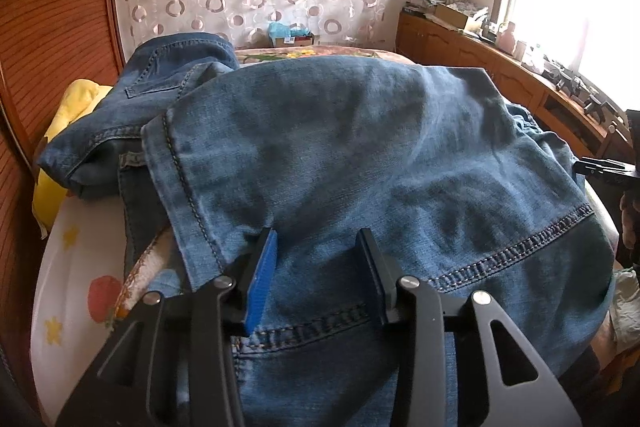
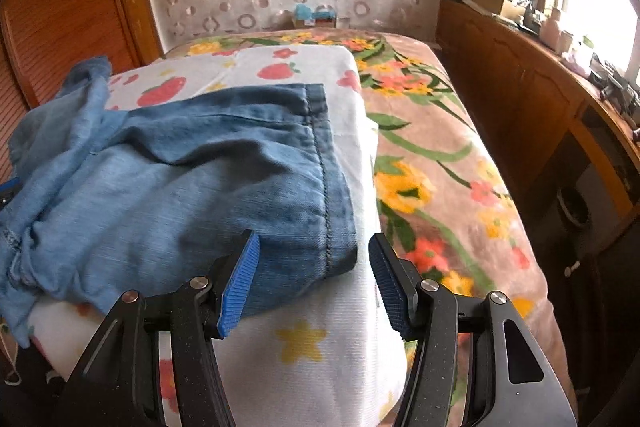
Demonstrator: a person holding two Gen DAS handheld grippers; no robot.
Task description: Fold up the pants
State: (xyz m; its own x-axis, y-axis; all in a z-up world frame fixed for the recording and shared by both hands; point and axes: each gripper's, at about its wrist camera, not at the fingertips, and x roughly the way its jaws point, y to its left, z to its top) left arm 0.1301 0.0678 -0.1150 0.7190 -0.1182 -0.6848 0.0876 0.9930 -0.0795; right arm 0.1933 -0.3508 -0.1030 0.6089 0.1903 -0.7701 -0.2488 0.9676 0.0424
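Blue denim pants [image 1: 320,147] on white strawberry-and-star sheet [image 2: 312,347], floral blanket [image 2: 440,167].

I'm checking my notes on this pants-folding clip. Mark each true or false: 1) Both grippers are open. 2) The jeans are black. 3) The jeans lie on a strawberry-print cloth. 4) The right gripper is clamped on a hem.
1) True: the left gripper and right gripper both stand open.
2) False: the jeans are blue.
3) True: the strawberry-print cloth lies under them.
4) False: it grips nothing; the hem lies just ahead of its open jaws.
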